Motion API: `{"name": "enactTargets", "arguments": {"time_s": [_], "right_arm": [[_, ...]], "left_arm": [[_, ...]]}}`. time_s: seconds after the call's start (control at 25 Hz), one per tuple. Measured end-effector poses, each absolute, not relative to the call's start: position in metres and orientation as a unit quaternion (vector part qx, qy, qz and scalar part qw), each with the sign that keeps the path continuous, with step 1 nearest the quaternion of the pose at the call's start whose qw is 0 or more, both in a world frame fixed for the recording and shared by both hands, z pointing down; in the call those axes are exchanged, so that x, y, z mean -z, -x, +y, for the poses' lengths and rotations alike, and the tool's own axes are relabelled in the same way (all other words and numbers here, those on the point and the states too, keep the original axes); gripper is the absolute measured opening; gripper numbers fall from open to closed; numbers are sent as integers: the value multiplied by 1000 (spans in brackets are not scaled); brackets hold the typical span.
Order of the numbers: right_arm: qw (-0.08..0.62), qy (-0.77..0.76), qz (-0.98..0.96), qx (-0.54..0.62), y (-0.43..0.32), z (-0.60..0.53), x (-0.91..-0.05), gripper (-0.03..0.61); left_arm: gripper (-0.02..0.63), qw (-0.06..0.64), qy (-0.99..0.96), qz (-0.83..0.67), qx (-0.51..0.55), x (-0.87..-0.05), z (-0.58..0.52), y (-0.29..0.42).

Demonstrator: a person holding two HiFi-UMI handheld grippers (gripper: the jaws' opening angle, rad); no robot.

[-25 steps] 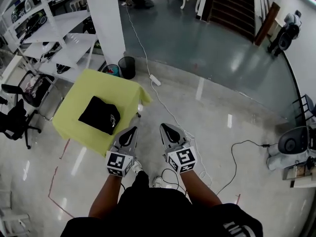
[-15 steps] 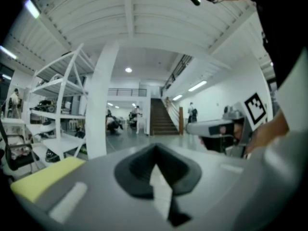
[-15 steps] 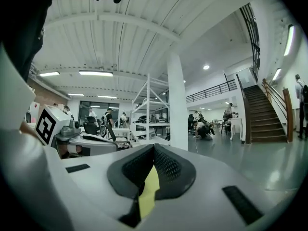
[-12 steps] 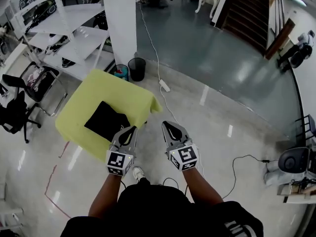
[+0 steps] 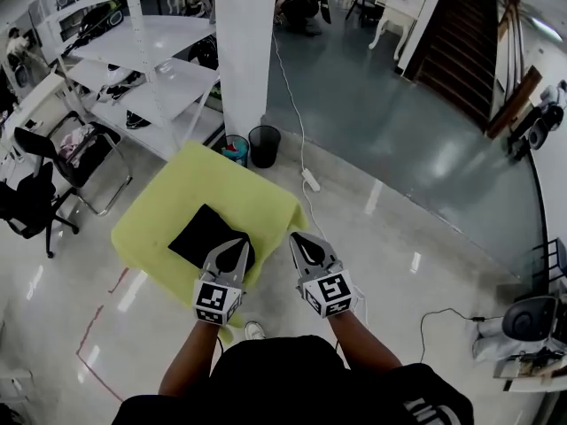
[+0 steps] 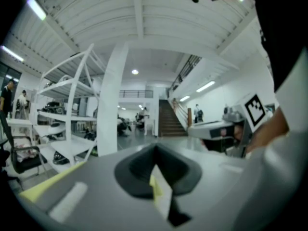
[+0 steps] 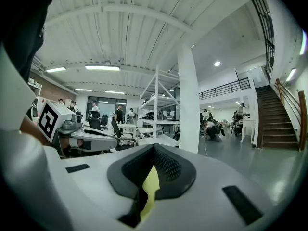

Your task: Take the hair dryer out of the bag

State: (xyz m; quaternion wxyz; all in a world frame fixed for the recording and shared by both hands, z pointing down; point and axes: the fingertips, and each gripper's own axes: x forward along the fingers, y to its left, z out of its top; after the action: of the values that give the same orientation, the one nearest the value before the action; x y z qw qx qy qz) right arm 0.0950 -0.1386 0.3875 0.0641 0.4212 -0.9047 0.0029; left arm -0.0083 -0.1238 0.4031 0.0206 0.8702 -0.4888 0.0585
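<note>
left gripper (image 5: pixel 239 246) and right gripper (image 5: pixel 298 238), both closed and empty, hang by the black bag (image 5: pixel 200 234) on the counter (image 5: pixel 211 177); next, spread and grab it.

I see a black bag (image 5: pixel 205 235) on a table (image 5: pixel 168 204) covered in yellow-green cloth. My left gripper (image 5: pixel 237 246) and right gripper (image 5: pixel 298 239) are pale grey with black pads, each with black-and-white square markers on its cube. The glossy floor (image 5: pixel 115 308) is off-white near me, crossed by thin red tape lines (image 5: pixel 85 341), and blue-grey farther off. The pillar (image 5: pixel 246 42) and shelving (image 5: pixel 151 51) are white, and the bin (image 5: pixel 264 144) is black.
</note>
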Motion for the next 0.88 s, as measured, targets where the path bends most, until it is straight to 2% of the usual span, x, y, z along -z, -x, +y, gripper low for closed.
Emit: {"name": "enactTargets", "arguments": {"time_s": [0.4,0.88], "right_arm": [[86,-350,-932,26,-47,-163,-390,6],[67,-198,-978,2,6,-229,-399,6]], "left_arm": [[6,39,-834,-548,-48,-415,-138,53],[6,61,-749,-657,-58,-421,-175,80]]}}
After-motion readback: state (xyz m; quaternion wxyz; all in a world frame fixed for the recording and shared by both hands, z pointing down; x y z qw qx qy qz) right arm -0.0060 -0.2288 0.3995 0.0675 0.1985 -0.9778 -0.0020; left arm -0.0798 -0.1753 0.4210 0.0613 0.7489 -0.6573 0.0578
